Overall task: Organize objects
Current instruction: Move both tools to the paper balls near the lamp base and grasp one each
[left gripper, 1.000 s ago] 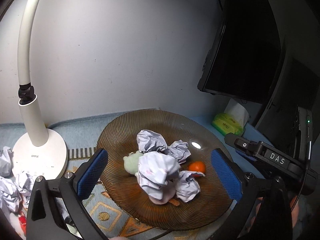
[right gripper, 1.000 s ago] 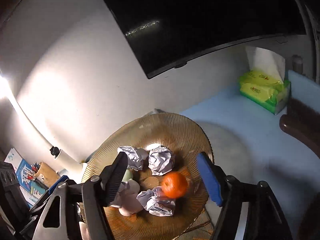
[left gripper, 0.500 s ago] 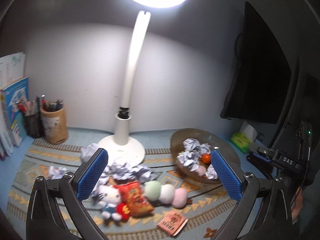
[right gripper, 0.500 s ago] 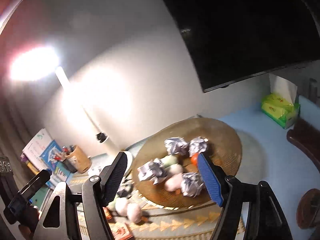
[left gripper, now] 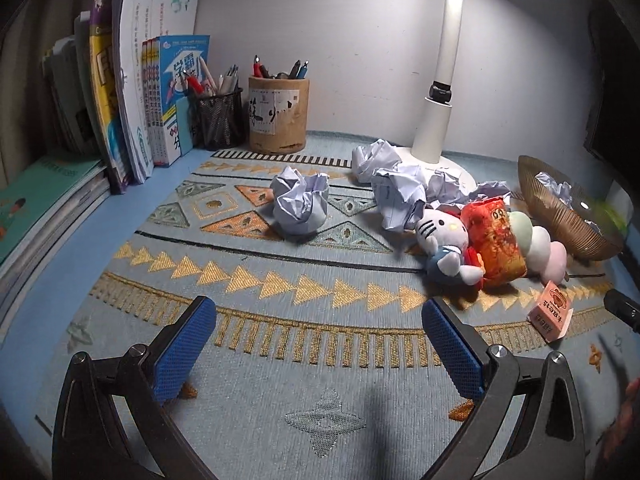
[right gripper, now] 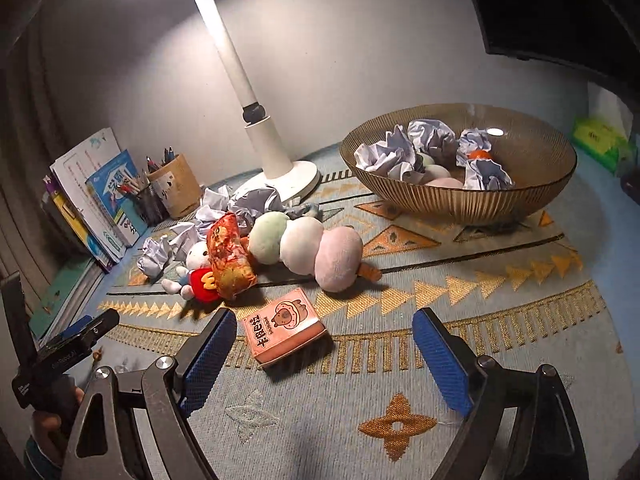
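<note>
Box (right gripper: 283, 328) just beyond right fingers (right gripper: 208, 354)

A plain grey wall (left gripper: 340, 40) fills the upper frame, brightest behind the white lamp (right gripper: 256, 120), whose lit head glares at upper left in the right view. A patterned rug (left gripper: 280, 280) covers the blue desk (left gripper: 48, 272). Books (left gripper: 132, 92) stand at left; a dark monitor (right gripper: 560, 12) occupies upper right.
</note>
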Motion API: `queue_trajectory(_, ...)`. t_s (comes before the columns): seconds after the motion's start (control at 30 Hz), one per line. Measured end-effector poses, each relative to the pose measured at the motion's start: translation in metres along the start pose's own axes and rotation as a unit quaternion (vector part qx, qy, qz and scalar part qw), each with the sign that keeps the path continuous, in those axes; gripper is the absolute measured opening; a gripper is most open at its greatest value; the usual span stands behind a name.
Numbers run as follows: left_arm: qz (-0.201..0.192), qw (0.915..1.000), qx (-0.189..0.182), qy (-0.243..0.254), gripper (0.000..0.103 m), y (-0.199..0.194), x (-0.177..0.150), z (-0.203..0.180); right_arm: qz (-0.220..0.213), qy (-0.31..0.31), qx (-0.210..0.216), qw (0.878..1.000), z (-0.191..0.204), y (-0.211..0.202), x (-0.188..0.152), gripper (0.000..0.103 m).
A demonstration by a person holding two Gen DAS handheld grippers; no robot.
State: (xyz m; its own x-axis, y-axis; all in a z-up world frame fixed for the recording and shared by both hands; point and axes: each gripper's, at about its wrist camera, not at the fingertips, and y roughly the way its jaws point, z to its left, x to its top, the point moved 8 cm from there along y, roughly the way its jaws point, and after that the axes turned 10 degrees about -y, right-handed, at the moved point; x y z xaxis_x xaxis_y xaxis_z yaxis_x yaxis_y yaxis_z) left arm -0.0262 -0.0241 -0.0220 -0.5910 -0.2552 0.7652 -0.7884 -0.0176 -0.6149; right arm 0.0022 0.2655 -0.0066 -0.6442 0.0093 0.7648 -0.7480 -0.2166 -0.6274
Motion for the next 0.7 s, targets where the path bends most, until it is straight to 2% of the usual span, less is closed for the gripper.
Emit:
queue_trajectory(0.17, -0.011, 0.9999, -0.005, 0.0, 0.102, -0.008, -0.002, -0.001, 0.02, -0.002, -0.006, 1.0, 0.0, 0.01, -0.003, 0.094)
queue_trajectory(0.3, 0.007, 0.9996, -0.023, -0.017, 0.102, -0.003, -0.002, 0.003, 0.021, -0.017, -0.02, 0.999, 0.005, 0.012, -0.003, 0.094)
queue_trajectory(0.47, 0.01, 0.9991, -0.032, -0.025, 0.102, -0.003, -0.003, 0.004, 0.024, -0.053, -0.052, 0.997, 0.014, 0.014, -0.003, 0.094)
queue_trajectory(0.53, 0.026, 0.9987, -0.031, -0.032, 0.102, -0.002, -0.005, 0.005, 0.027, -0.074, -0.068, 0.995, 0.02, 0.016, -0.001, 0.094)
queue_trajectory(0.6, 0.051, 0.9957, -0.06, -0.049, 0.102, -0.001, -0.007, 0.005, 0.03, -0.088, -0.079, 0.992, 0.028, 0.018, 0.004, 0.094)
queue_trajectory(0.7, 0.065, 0.9888, -0.098, -0.092, 0.102, -0.003, 0.005, 0.014, 0.038, -0.067, 0.002, 0.997, 0.059, 0.023, 0.025, 0.094)
